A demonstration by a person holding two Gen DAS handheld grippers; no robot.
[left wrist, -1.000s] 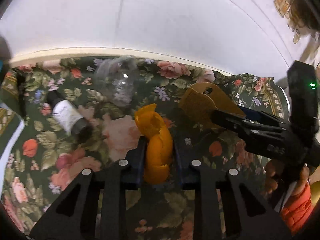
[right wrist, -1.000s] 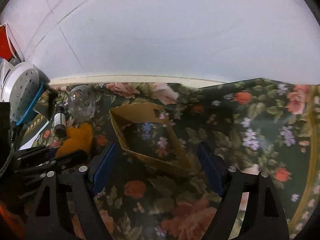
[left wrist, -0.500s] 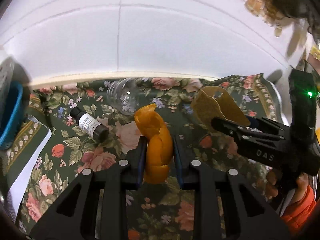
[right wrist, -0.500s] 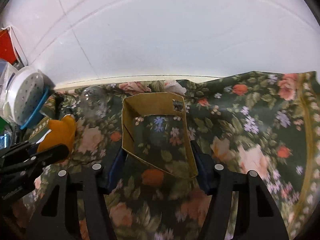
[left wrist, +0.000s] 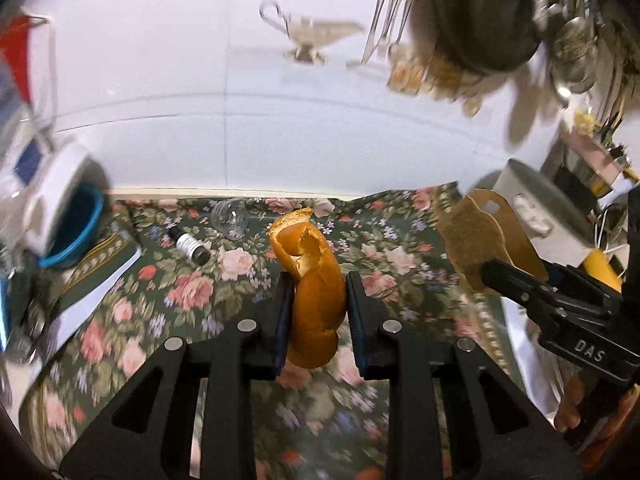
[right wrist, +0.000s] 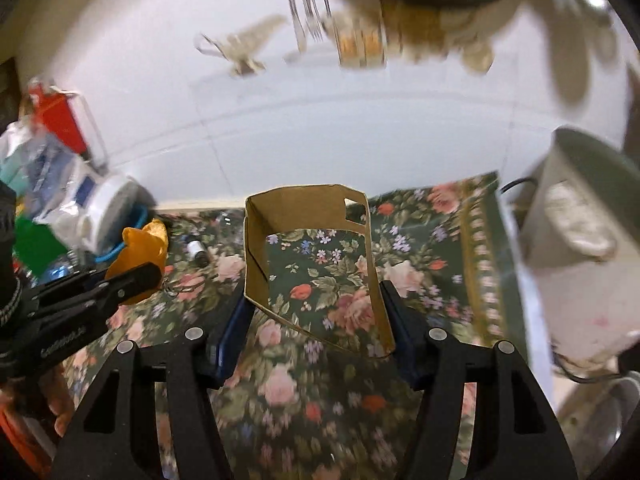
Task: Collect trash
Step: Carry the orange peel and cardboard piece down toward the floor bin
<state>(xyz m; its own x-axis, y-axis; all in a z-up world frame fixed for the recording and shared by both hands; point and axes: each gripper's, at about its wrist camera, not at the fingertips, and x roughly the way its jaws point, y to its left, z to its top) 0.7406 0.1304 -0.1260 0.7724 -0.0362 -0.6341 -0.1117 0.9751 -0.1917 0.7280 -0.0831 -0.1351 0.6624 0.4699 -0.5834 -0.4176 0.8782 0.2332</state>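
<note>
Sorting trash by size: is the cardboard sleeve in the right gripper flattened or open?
Open. The cardboard sleeve forms a hollow loop; the tablecloth shows through it, between the right gripper fingers.

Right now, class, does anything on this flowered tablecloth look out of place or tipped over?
Yes. A small dark bottle lies on its side on the tablecloth, and a clear glass beside it also looks toppled, near the wall.

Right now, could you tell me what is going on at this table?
A person is collecting trash with two handheld grippers. The left gripper is shut on an orange peel; the right gripper is shut on a cardboard sleeve. Both are held above the floral cloth. A small bottle and a clear cup lie on it.
</note>
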